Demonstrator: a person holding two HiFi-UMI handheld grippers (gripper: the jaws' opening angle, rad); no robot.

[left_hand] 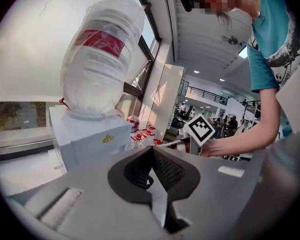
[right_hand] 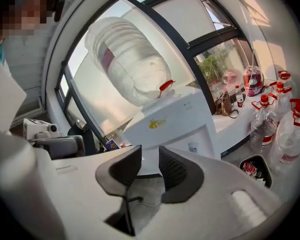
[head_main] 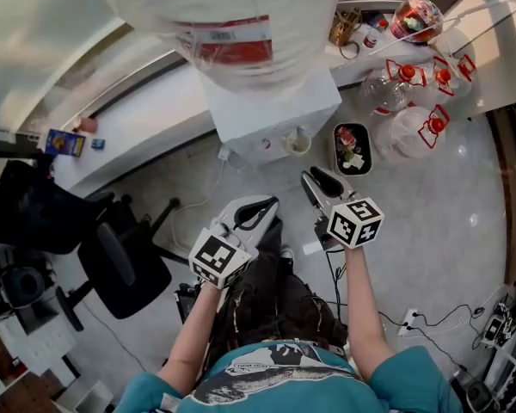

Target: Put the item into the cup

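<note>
A small pale cup [head_main: 297, 144] stands in the alcove of the white water dispenser [head_main: 271, 110]; the right gripper view shows this cup [right_hand: 193, 147] too. My right gripper [head_main: 315, 180] hovers in front of the dispenser, its tips just right of the cup. In its own view the right gripper [right_hand: 150, 159] is open, with nothing between the dark pads. My left gripper [head_main: 260, 206] hangs lower and to the left, over the person's legs. Seen in its own view, the left gripper [left_hand: 152, 153] has its tips touching and holds nothing. I see no item in either gripper.
A big upturned water bottle [head_main: 224, 24] tops the dispenser. A black bin [head_main: 337, 136] with rubbish stands right of it, beside clear jugs with red caps [head_main: 408, 101]. A black office chair [head_main: 120, 265] is at the left. Cables [head_main: 413, 317] lie on the floor.
</note>
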